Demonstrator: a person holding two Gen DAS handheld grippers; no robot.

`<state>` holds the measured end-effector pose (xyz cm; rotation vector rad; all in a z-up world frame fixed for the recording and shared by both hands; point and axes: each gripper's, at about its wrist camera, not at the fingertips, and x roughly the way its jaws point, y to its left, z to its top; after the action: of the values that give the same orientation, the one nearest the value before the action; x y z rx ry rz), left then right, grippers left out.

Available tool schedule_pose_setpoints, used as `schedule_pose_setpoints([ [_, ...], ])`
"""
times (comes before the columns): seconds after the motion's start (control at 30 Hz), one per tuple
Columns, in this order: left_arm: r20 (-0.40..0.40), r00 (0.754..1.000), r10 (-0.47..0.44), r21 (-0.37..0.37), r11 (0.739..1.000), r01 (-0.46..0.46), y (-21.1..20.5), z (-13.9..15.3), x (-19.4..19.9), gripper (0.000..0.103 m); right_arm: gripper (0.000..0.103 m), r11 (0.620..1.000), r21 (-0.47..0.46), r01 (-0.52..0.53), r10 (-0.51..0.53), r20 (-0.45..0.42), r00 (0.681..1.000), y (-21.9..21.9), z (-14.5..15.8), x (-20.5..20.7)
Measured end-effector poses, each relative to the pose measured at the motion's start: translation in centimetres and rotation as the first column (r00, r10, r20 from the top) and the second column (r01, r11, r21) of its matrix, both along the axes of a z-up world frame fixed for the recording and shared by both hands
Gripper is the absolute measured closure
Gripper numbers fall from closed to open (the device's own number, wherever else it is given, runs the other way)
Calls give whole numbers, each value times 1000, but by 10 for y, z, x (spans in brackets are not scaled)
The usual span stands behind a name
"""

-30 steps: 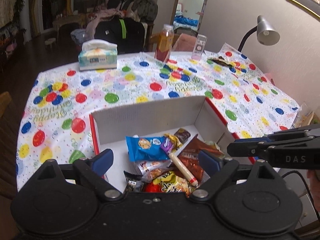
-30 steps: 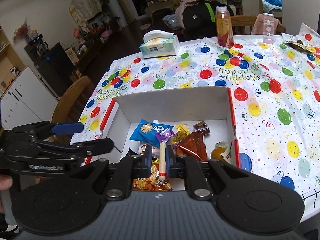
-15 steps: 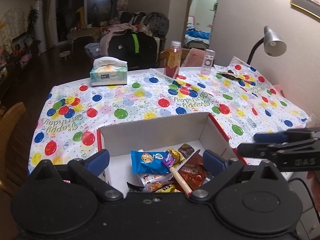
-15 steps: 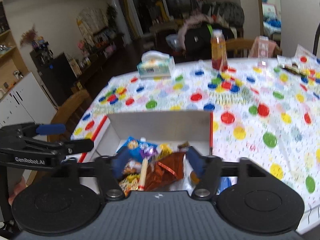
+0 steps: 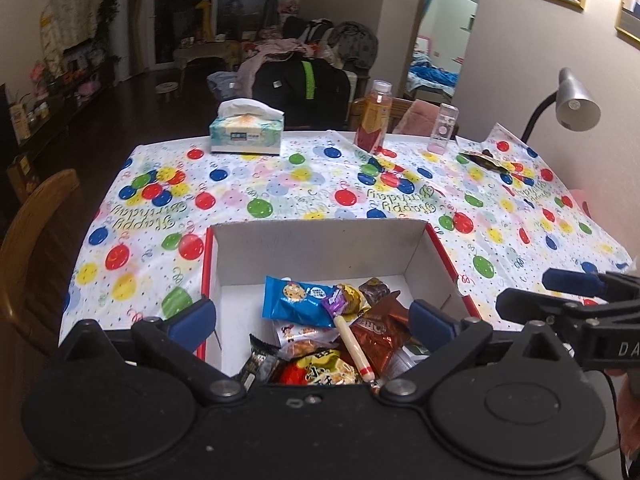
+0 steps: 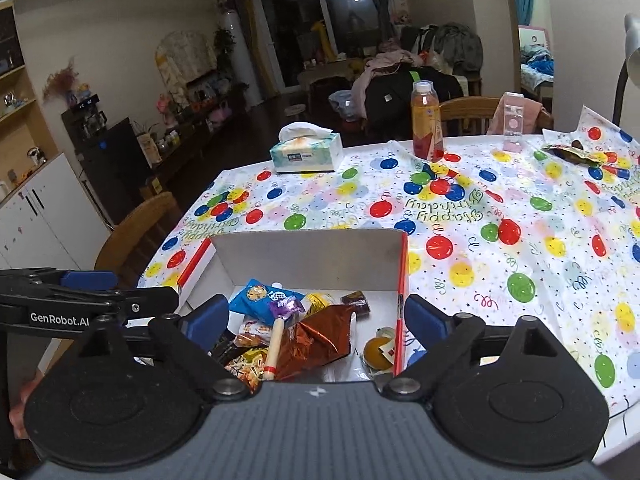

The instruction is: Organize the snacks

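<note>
A red-edged cardboard box (image 5: 320, 240) (image 6: 308, 256) sits at the near edge of the table and holds several snacks: a blue cookie pack (image 5: 294, 300) (image 6: 256, 298), a brown foil bag (image 5: 380, 332) (image 6: 320, 340), a purple-wrapped lollipop (image 5: 350, 336) (image 6: 276, 340) and yellow packets (image 5: 320, 368). My left gripper (image 5: 312, 320) hangs open above the box, nothing between its blue pads. My right gripper (image 6: 316, 318) is open too, above the box's right side, empty. Each gripper shows at the edge of the other's view.
The table wears a balloon-print cloth (image 5: 280, 192). At the far side stand a tissue box (image 5: 246, 132), an orange drink bottle (image 5: 374, 120) and a small clear bottle (image 5: 442, 128). A snack wrapper (image 6: 572, 152) lies far right. A desk lamp (image 5: 572, 104) and a wooden chair (image 5: 36, 240) flank the table.
The right gripper let go of the lollipop, opened wide and pulled back up from the box. The left gripper also rose and drew back, still open.
</note>
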<state>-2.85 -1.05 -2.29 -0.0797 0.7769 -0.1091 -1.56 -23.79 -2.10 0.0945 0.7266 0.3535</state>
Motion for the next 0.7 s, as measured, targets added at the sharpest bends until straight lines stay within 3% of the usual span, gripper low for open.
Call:
schedule_pose_setpoints([
  [0.43,-1,1000,25,6,1000,-25,-20,4,-26,1,7,998,-57,-25,26,16,1000,1,6,-20],
  [0.7,10,998,54,0,999,-54,-21,7,-37,1,7,999,-32,-35,35,14,999,-4,7,-24],
])
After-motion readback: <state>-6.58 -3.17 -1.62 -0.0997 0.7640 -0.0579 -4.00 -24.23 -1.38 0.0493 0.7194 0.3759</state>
